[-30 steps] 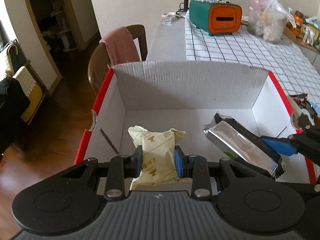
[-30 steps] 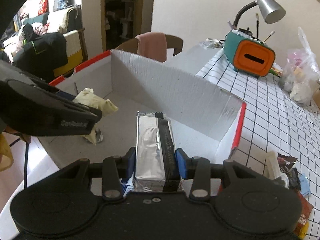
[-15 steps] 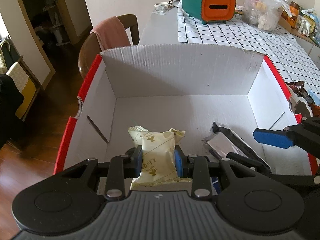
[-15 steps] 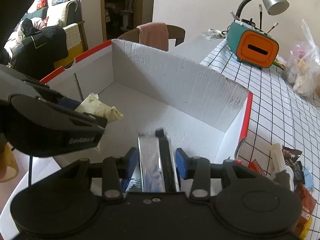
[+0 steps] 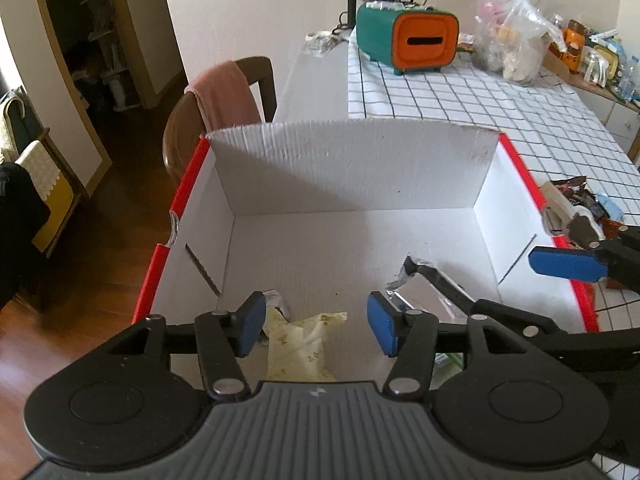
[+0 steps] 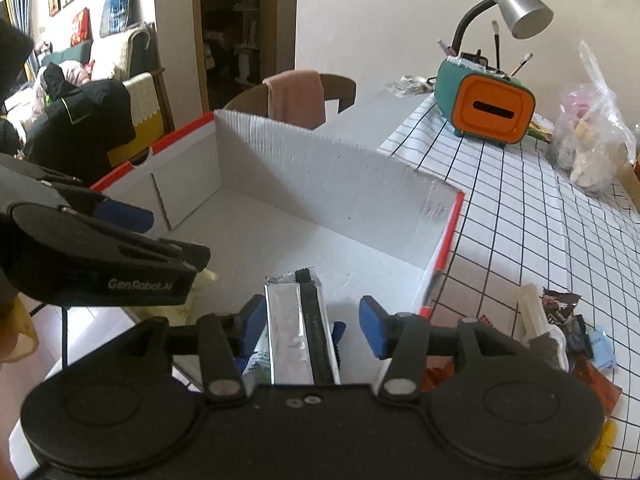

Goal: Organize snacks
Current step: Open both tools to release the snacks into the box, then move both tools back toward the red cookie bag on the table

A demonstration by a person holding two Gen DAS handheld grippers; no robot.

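Left gripper [image 5: 316, 330]: jaws just opened, spread; pale yellow soft snack pouch [image 5: 300, 350] lies released on white cardboard box [image 5: 352, 168] floor. Light, crushable: take across middle. Right gripper [image 6: 312, 326]: jaws just opened, clear of silver foil packet [image 6: 298, 336], slippery; grip long sides.

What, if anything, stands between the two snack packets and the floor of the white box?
Nothing visible. The cream packet and silver packet already lie in the white box. The left gripper and right gripper have just been opening, pads clear of both.
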